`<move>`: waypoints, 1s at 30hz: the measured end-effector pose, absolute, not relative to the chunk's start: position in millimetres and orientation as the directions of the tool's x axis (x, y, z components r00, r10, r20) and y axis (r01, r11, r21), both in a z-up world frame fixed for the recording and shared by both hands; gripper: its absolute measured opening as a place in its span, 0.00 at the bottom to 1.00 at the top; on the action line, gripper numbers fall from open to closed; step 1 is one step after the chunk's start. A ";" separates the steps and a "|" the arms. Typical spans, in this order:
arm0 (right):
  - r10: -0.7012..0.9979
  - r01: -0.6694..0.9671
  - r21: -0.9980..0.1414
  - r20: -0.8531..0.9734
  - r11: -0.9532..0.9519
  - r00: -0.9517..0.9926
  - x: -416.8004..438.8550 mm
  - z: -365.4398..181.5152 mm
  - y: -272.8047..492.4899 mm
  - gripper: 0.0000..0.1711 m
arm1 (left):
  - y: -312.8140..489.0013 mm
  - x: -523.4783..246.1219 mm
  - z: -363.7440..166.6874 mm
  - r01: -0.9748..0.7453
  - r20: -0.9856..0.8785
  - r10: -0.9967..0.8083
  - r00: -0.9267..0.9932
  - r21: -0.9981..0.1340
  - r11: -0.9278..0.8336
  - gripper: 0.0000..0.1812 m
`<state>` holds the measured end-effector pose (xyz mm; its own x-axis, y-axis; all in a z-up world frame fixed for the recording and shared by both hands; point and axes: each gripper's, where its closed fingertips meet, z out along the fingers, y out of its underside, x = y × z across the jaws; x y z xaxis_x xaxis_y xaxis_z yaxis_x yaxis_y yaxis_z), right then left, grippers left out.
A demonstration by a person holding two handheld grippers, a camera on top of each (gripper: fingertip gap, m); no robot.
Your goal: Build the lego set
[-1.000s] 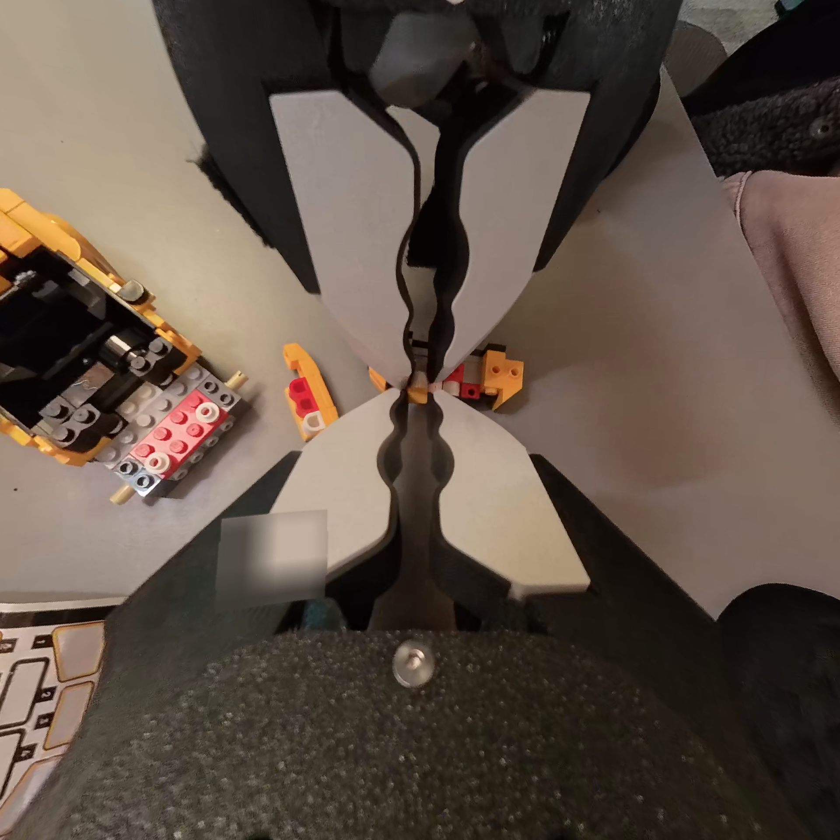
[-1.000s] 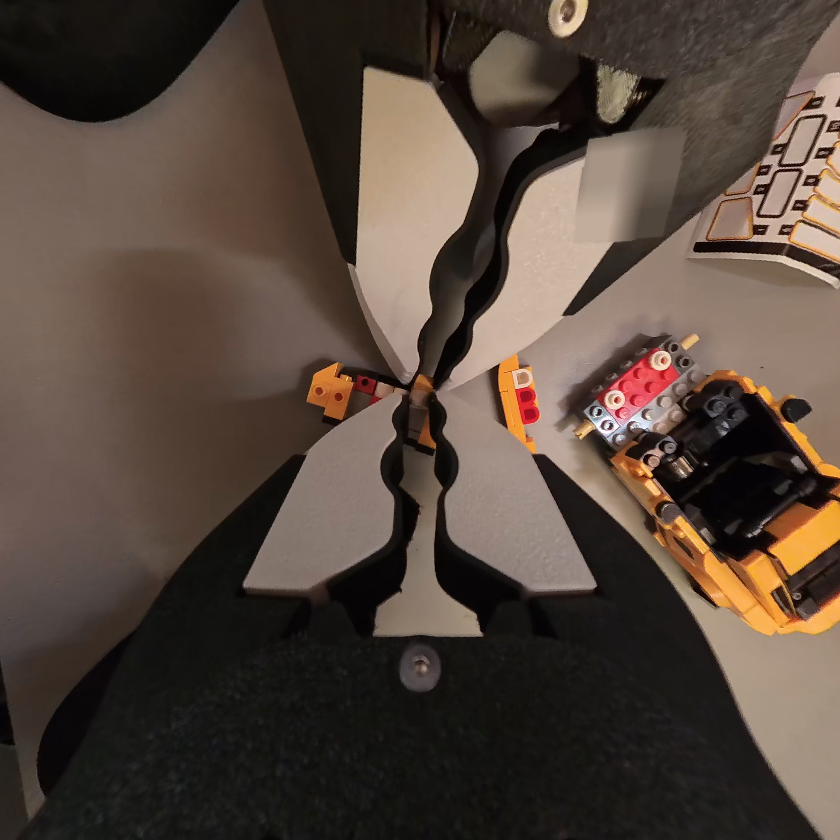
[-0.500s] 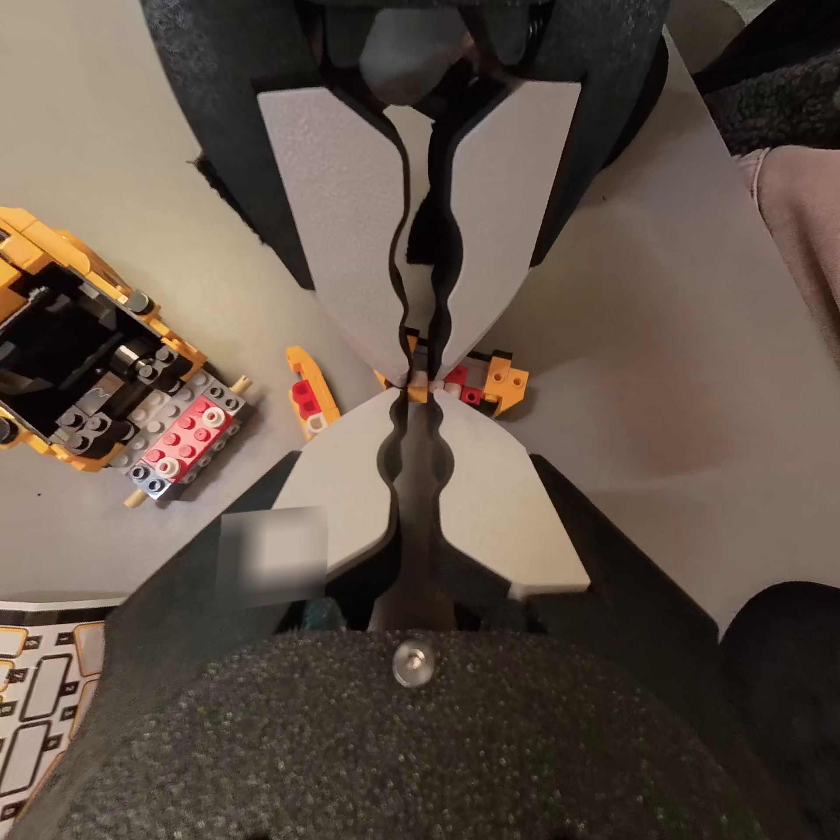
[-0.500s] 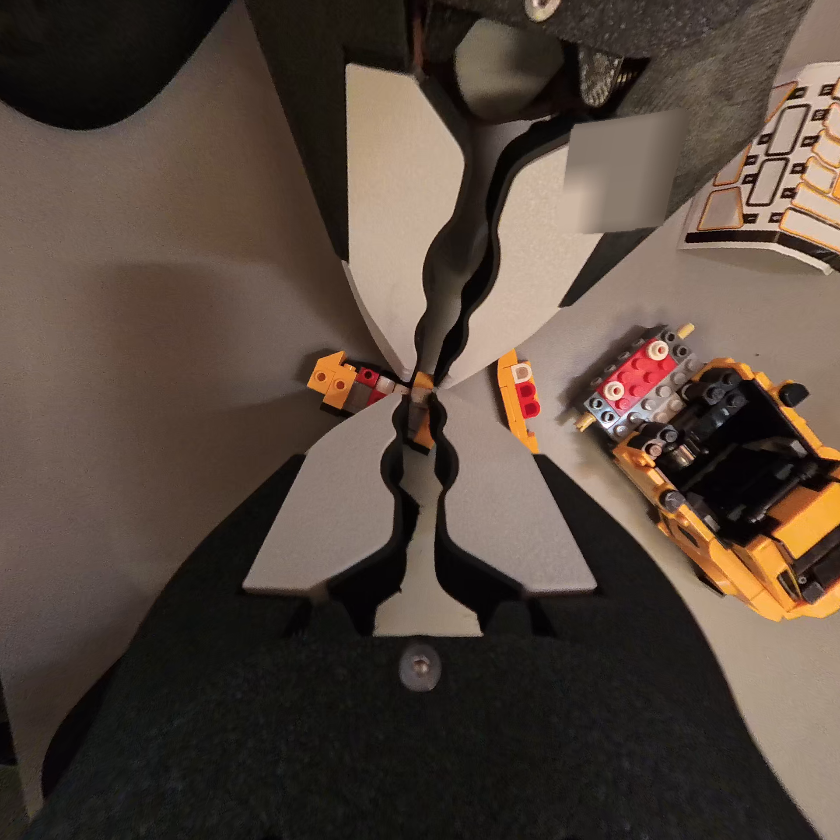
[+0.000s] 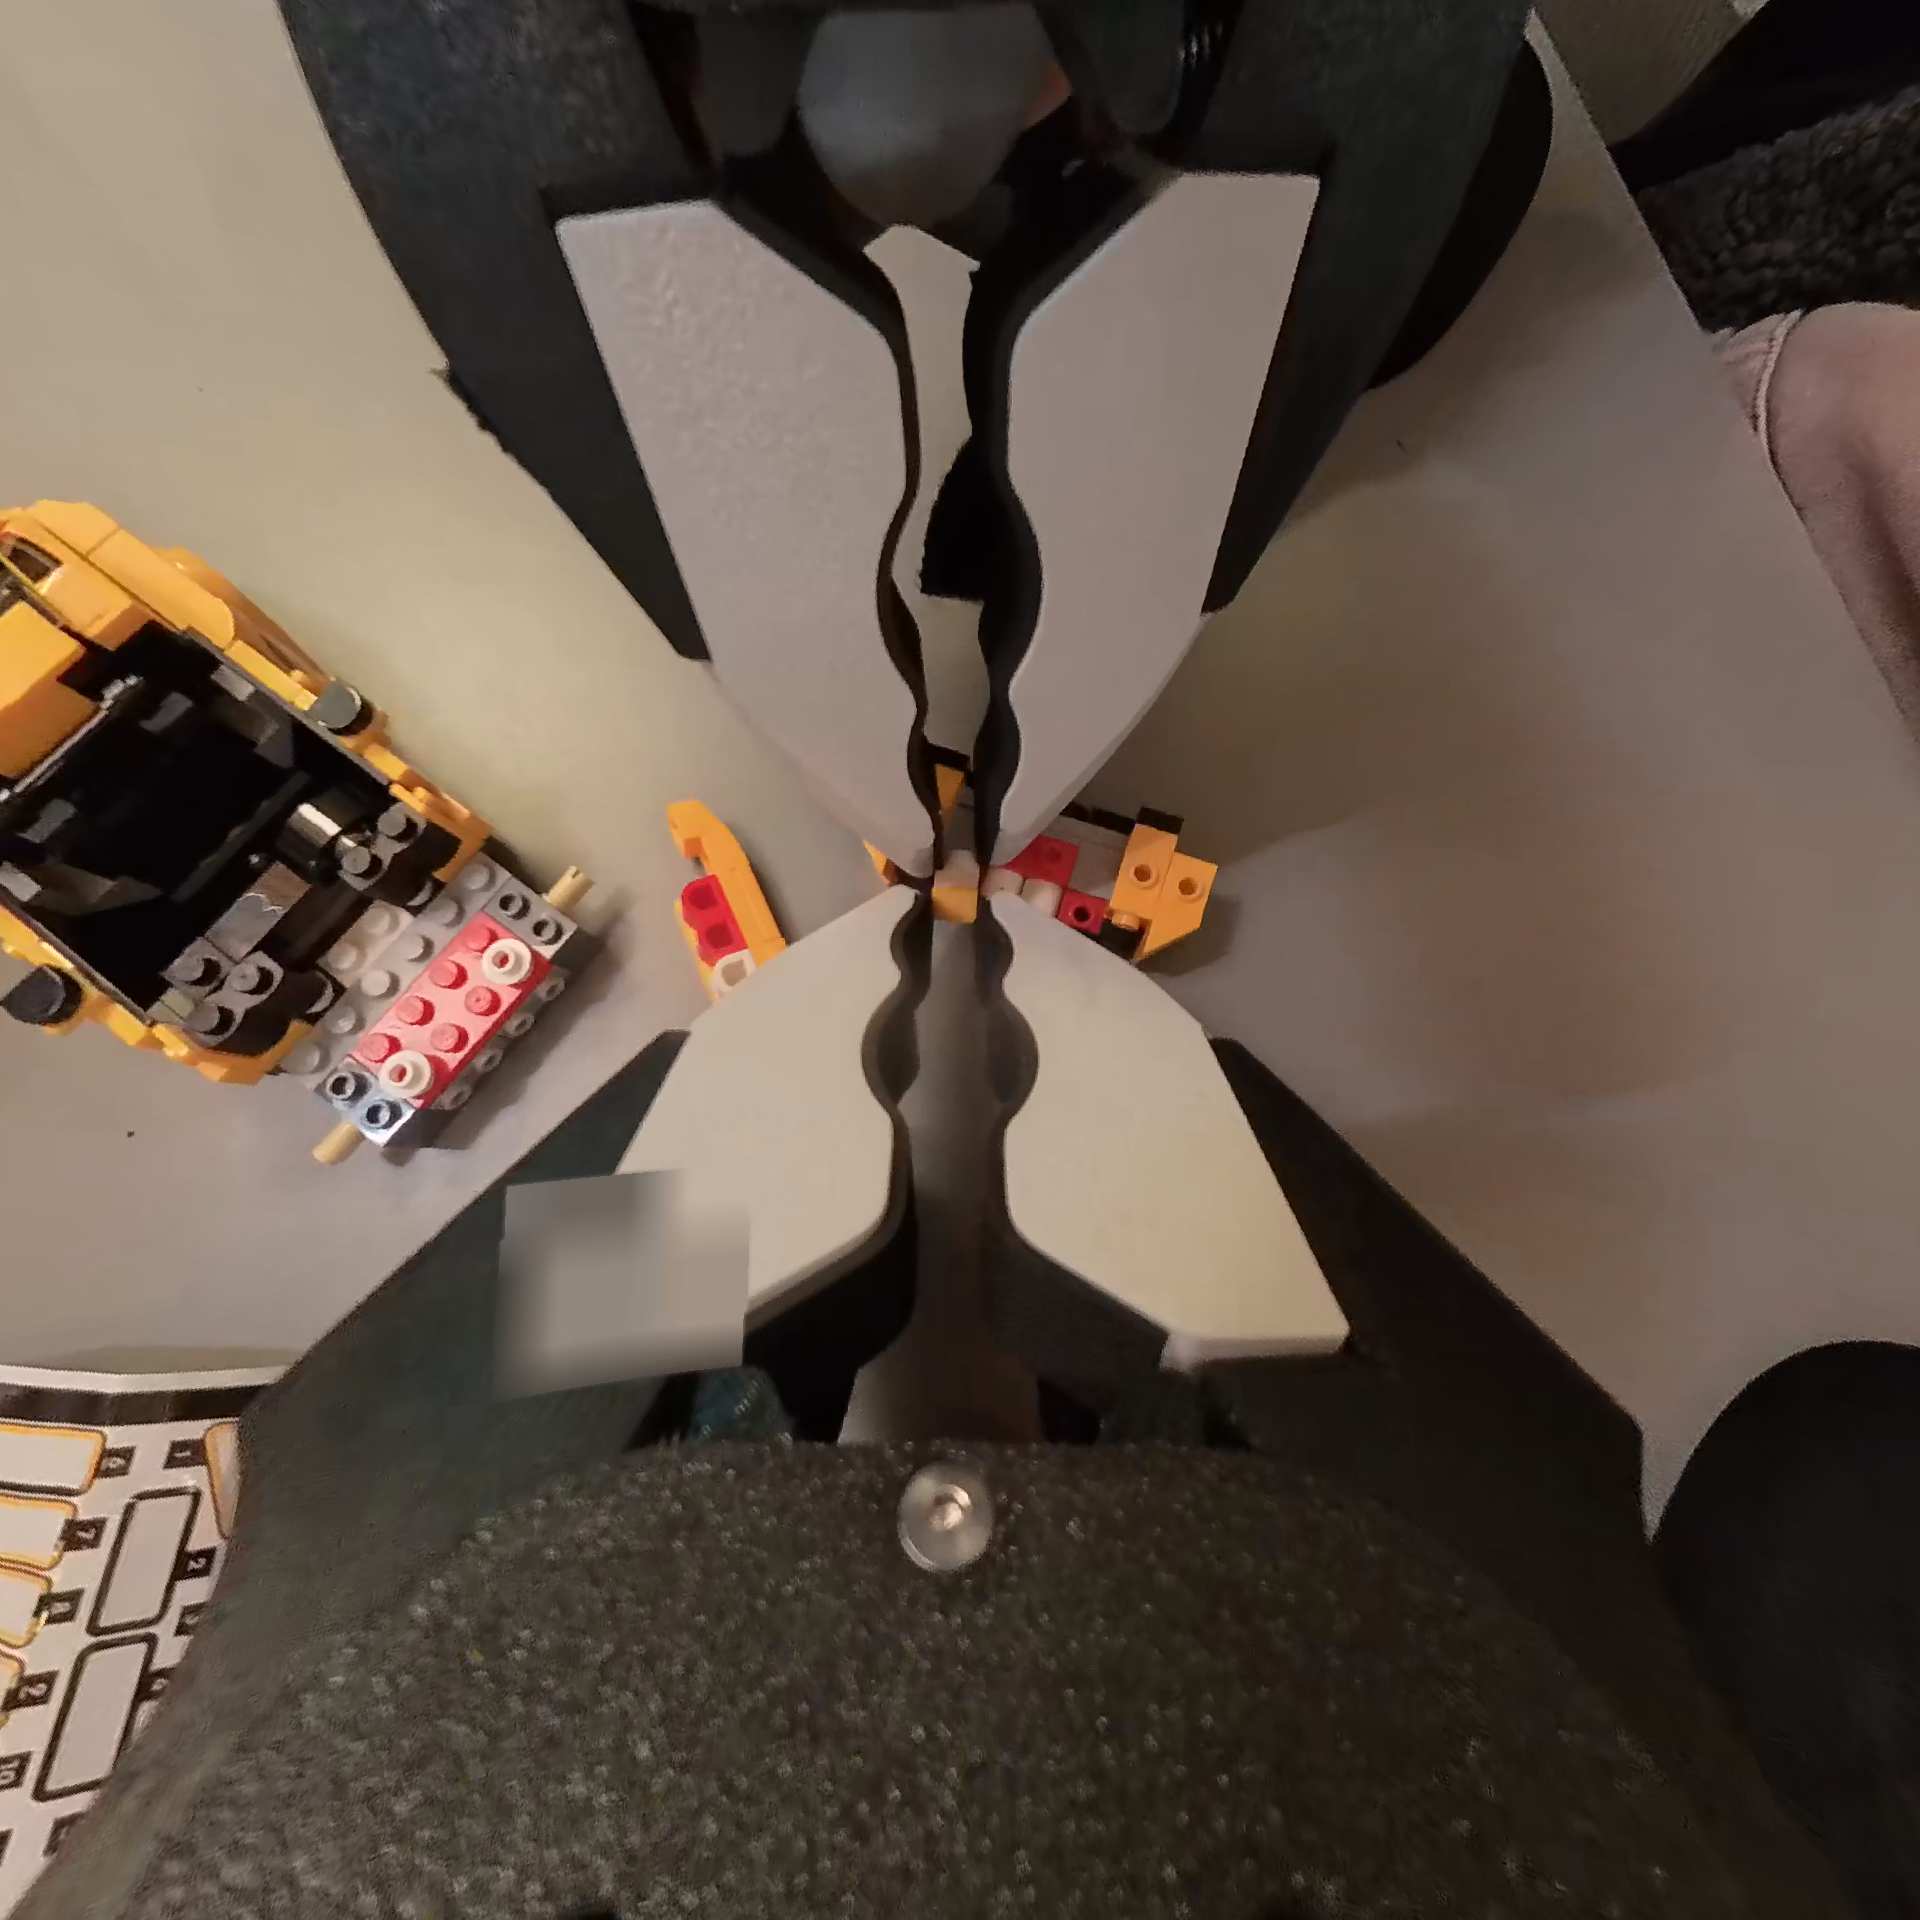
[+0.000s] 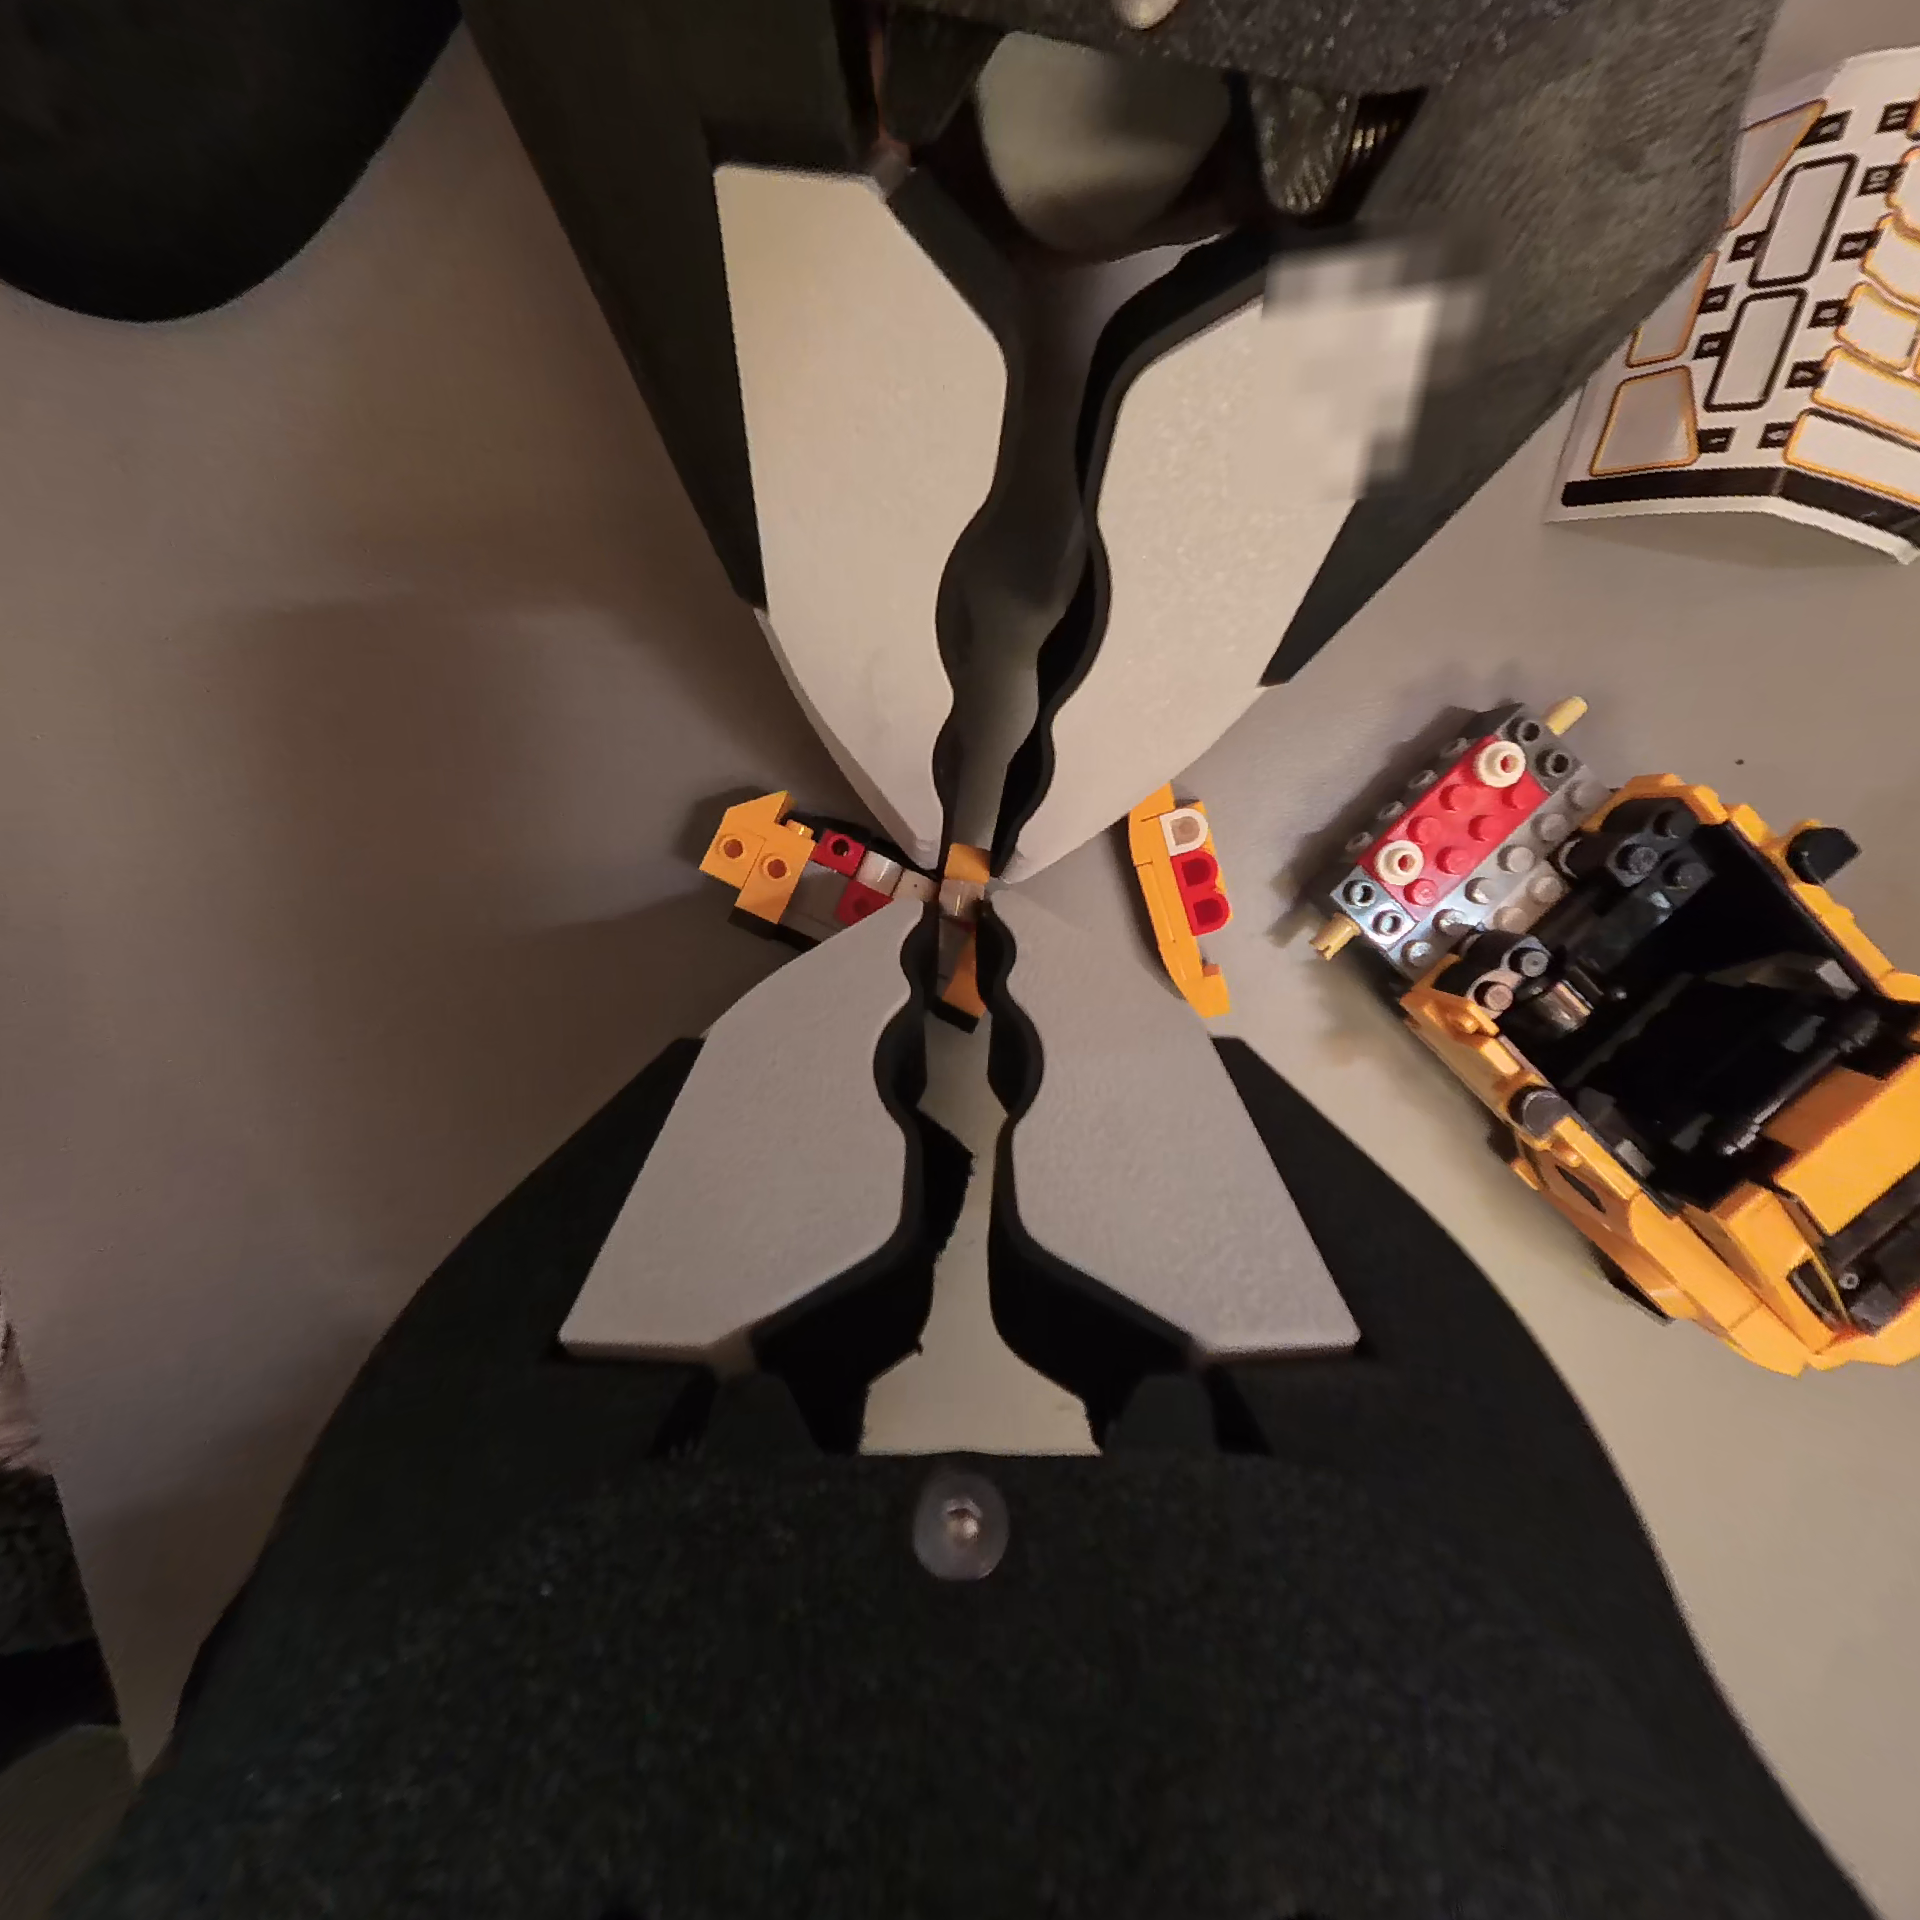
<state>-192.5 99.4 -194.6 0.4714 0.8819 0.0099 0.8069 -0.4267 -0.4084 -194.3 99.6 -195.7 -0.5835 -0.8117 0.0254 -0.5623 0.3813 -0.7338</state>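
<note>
Both grippers meet tip to tip over a grey table. My left gripper is shut on one end of a small orange, red and grey brick sub-assembly. My right gripper is shut on the same sub-assembly, with an orange brick showing between its fingers. The right gripper also shows in the left wrist view, and the left gripper in the right wrist view. A half-built orange and black car with a red plate lies to the side; it also shows in the right wrist view.
A loose orange and red curved piece lies on the table between the grippers and the car, seen too in the right wrist view. A sticker sheet lies past the car. A pink sleeve is at the table's edge.
Both grippers stay pinched on the sub-assembly. Its free orange end has shifted slightly, and the views have drifted a little against the car.
</note>
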 end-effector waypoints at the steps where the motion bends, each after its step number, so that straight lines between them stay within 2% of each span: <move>1: 0.878 0.804 -0.406 0.008 -0.434 0.478 -192.6 -194.8 99.4 0.04 | 99.6 -194.2 -195.8 -0.561 0.022 -0.812 -0.584 -0.733 0.384 0.04; 30: 0.702 0.662 -0.372 0.038 -0.651 0.711 -185.4 -198.0 93.8 0.04 | 92.5 -184.3 -196.4 -0.483 -0.065 -0.812 -0.579 -0.775 0.407 0.05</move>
